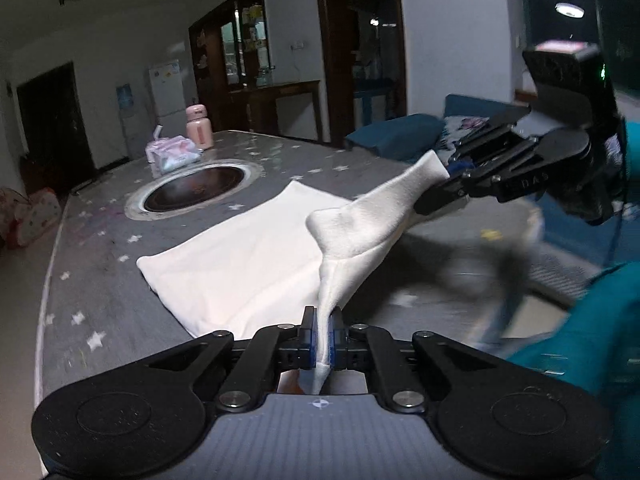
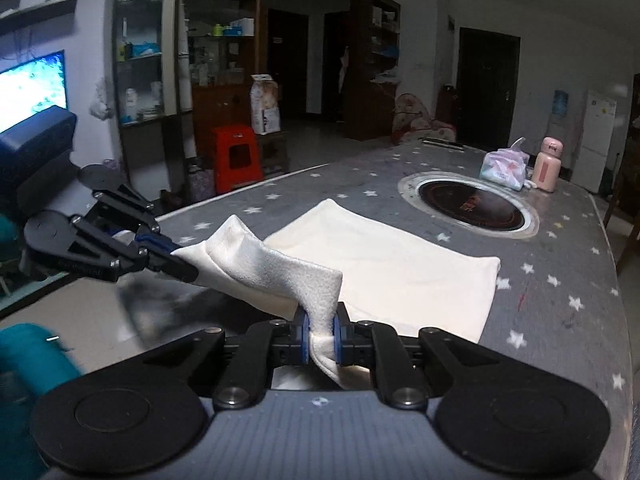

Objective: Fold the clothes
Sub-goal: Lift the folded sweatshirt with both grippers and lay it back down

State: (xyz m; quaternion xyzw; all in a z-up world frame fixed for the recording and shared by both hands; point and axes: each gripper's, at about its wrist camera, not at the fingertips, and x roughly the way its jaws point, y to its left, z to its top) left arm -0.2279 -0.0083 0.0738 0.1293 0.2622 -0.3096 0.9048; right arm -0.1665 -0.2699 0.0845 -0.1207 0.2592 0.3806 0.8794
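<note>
item: white cloth (image 1: pixel 248 264), soft, light, limp | my left hand-held gripper (image 1: pixel 322 334) and right hand-held gripper (image 2: pixel 322 336) each clamp a near corner, bottom centre

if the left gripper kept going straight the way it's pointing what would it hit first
Probably the flat part of the white cloth on the star-patterned table. The left gripper, shut on the cloth's near edge, points forward and downward; depth is unclear.

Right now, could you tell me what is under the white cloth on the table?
The white cloth lies on the star-patterned table cover, which shows all around it. The left gripper and right gripper lift its near edge. Anything beneath the flat part is hidden.
</note>
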